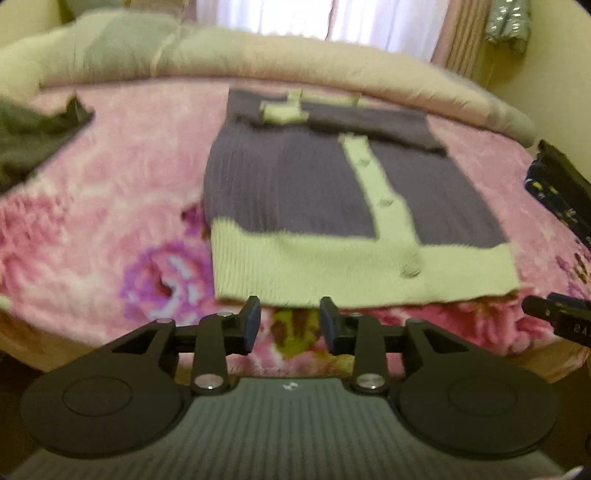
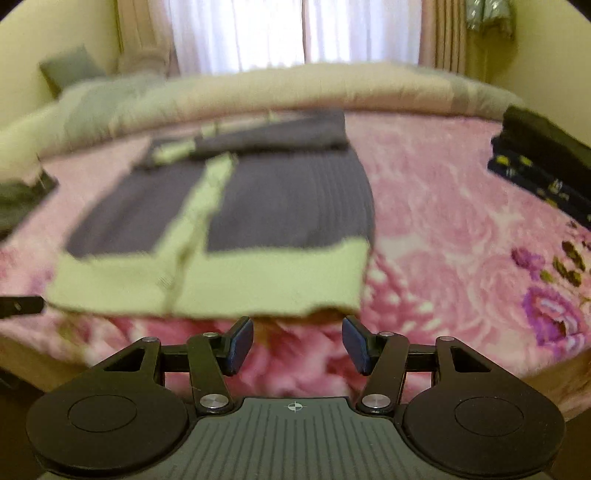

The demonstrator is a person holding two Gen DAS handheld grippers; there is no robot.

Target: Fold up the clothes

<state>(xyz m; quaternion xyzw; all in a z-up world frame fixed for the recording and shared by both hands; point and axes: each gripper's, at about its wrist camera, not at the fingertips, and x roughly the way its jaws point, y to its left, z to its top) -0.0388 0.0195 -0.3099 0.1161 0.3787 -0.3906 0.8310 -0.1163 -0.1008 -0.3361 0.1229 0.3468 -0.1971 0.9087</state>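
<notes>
While both cameras look across the bed, a grey-purple ribbed knit cardigan with pale green hem and button band (image 1: 295, 177) lies flat on the pink floral fleece blanket (image 1: 92, 206), its pale green hem nearest the grippers and its sleeves folded across the upper part near the collar. From the left wrist view, the left gripper (image 1: 290, 325) hangs just short of the hem, its blue-padded fingers (image 1: 251, 325) parted by a moderate gap and holding nothing, with blanket showing between them. In the right wrist view, the right gripper (image 2: 297, 345) sits just before the hem's right corner, its fingers (image 2: 356, 345) spread somewhat wider and likewise empty; the hem edge there looks slightly raised off the blanket, though the blur makes this hard to judge. The cardigan (image 2: 258, 206) appears to the left of centre in that view. A rolled beige and grey-green quilt (image 1: 295, 51) runs along the far side of the bed, under white curtains at the window (image 2: 295, 33). A dark olive garment (image 1: 33, 136) lies on the blanket at the left edge, well apart from the cardigan, and a stack of dark folded clothes with small yellow prints (image 2: 543, 162) rests at the right edge. The tip of the right gripper shows at the right margin of the left wrist view.
</notes>
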